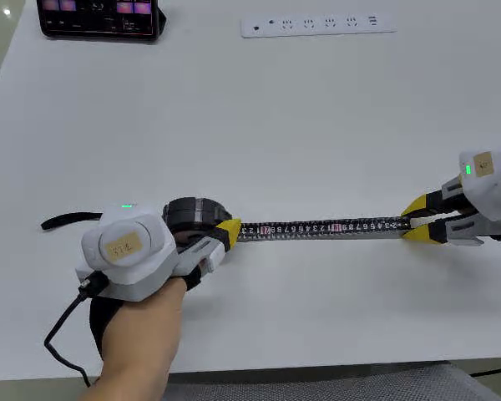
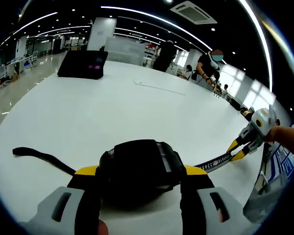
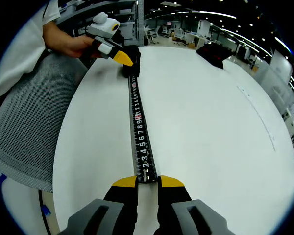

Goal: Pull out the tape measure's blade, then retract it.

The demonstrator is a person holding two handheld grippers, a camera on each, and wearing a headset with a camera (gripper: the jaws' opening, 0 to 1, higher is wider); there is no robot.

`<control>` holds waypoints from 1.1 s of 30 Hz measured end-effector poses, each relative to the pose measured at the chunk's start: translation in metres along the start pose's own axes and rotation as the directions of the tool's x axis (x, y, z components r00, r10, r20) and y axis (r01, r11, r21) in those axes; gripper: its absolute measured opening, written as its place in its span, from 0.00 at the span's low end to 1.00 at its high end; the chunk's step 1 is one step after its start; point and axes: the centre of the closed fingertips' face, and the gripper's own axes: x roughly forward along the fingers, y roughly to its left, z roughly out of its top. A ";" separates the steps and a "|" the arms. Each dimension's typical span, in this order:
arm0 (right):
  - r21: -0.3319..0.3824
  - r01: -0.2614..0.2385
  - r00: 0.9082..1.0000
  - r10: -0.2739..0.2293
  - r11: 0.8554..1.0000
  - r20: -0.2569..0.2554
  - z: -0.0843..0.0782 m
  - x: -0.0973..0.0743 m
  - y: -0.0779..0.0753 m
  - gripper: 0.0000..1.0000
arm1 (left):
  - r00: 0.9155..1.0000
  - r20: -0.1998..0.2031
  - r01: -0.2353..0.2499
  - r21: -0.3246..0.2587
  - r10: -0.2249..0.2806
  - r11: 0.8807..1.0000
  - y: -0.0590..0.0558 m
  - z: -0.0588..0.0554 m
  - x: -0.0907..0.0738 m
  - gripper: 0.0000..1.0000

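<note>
Where the white table (image 1: pixel 275 109) is seen at its left side, a black wrist strap (image 1: pixel 67 220) lies flat on it and runs toward the tape measure (image 1: pixel 196 215). Just right of the strap, the left hand-held gripper (image 2: pixel 141 171) has its two yellow-tipped jaws closed around the black case of the tape measure, one jaw on each side. The case rests on the table. In the head view the white body of this gripper covers the near-left part of the case. A black cable (image 1: pixel 63 334) hangs from that body below the person's hand.

From the case the blade (image 1: pixel 326 227) is pulled out to the right and lies flat on the table, with its printed numbers facing up. At its far end the right hand-held gripper (image 1: pixel 415 221) has its jaws nearly together and pinches the tip of the blade between them.

Other things stay well apart from the blade, at the far edge of the table: a dark tablet (image 1: pixel 100 17) with a lit screen at the left, and a white power strip (image 1: pixel 317 25) more to the right. In the right gripper view a grey mesh chair (image 3: pixel 24 122) stands beside the near edge of the table.

By count: two hand-held grippers, one tape measure with one blade, one strap, one cable, one tablet, one power strip, one chair.
</note>
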 end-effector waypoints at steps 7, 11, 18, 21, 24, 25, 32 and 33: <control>-0.002 0.001 1.000 -0.001 1.000 -0.005 -0.001 0.000 -0.001 0.11 | 1.000 -0.003 -0.003 -0.007 0.003 1.000 0.000 0.000 0.000 0.62; -0.004 0.002 1.000 -0.002 1.000 -0.009 -0.001 0.000 0.000 0.11 | 1.000 -0.005 -0.005 -0.012 0.005 1.000 0.000 0.000 0.000 0.62; 0.006 -0.008 1.000 0.008 1.000 -0.013 -0.001 0.000 -0.001 0.10 | 1.000 -0.020 -0.002 0.002 0.002 1.000 0.000 0.000 0.000 0.60; -0.003 -0.010 1.000 0.010 1.000 -0.022 -0.001 0.000 0.000 0.10 | 1.000 -0.021 -0.002 0.009 0.002 1.000 0.000 0.000 0.000 0.60; -0.002 -0.011 1.000 0.011 1.000 -0.022 -0.001 0.000 0.000 0.10 | 1.000 -0.030 -0.001 0.014 0.002 1.000 0.001 -0.001 0.000 0.59; -0.002 -0.011 1.000 0.011 1.000 -0.022 -0.001 -0.001 0.000 0.10 | 0.999 -0.033 0.000 0.015 0.001 1.000 0.001 -0.001 0.000 0.59; 0.000 -0.009 1.000 0.009 1.000 -0.021 0.000 -0.001 0.001 0.10 | 0.999 -0.045 0.000 0.017 0.000 1.000 0.002 -0.002 0.000 0.58; 0.000 -0.009 1.000 0.009 1.000 -0.021 0.000 -0.001 0.001 0.10 | 0.999 -0.045 0.001 0.015 0.000 1.000 0.002 -0.002 0.000 0.58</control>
